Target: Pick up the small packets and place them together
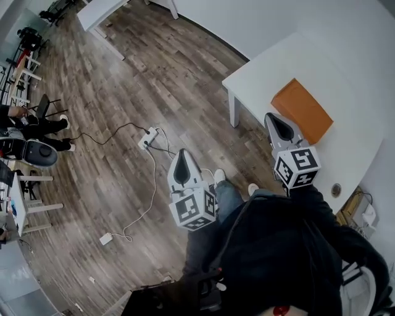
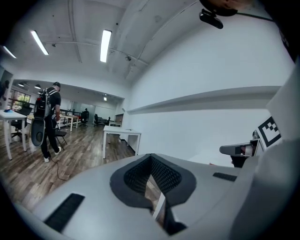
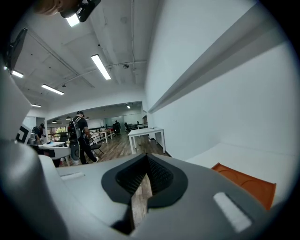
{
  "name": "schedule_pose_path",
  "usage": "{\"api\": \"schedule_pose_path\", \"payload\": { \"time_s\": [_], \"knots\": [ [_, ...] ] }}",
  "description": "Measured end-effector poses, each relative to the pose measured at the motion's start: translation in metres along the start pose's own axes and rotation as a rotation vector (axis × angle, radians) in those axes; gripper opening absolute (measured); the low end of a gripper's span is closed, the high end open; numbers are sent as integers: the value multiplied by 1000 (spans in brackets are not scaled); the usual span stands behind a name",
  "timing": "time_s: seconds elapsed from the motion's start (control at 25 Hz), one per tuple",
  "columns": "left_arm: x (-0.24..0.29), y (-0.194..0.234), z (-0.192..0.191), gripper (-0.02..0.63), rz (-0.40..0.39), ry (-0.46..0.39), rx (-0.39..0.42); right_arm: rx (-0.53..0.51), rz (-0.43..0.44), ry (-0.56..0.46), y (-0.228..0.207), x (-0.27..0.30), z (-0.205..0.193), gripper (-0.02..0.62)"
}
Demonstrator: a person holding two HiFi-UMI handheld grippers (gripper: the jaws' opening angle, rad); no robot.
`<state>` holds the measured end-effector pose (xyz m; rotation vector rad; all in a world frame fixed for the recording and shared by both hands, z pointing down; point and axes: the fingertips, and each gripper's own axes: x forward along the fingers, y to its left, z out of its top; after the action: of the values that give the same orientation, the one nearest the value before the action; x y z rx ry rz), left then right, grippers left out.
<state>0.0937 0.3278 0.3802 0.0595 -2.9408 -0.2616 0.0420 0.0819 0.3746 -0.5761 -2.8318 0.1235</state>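
No small packets show in any view. A flat orange tray [image 1: 302, 110] lies on the white table [image 1: 345, 55] at the right; it also shows low right as the orange tray [image 3: 248, 183]. My right gripper [image 1: 281, 126] hangs over the table's near edge beside the tray, jaws shut and empty, as the right gripper [image 3: 146, 159] shows in its own view. My left gripper [image 1: 183, 165] is held over the wooden floor, left of the table. The left gripper [image 2: 151, 158] has its jaws together with nothing between them.
A power strip with cables [image 1: 148, 137] lies on the floor ahead. Another white table [image 1: 99, 9] stands far off. A person sits at the left [image 1: 31, 126]. A person with a backpack [image 2: 47, 117] walks in the room. The holder's shoes [image 1: 219, 176] are below.
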Motion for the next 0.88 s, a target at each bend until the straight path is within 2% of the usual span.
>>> {"api": "schedule_pose_path", "payload": {
  "time_s": [0.2,0.48,0.72,0.88],
  "knots": [
    [58,18,25,-5,-111,13,37,52,-90,-26,8,42,11,-5],
    [121,10,28,-5,-305,58,80,100,-295,-57,-12,51,11,-5],
    [149,-29,32,-5,-452,91,85,125,-469,-46,-41,19,12,-5],
    [155,-71,17,-5,-528,122,92,164,-541,-49,-69,-5,2,-5]
  ]
}}
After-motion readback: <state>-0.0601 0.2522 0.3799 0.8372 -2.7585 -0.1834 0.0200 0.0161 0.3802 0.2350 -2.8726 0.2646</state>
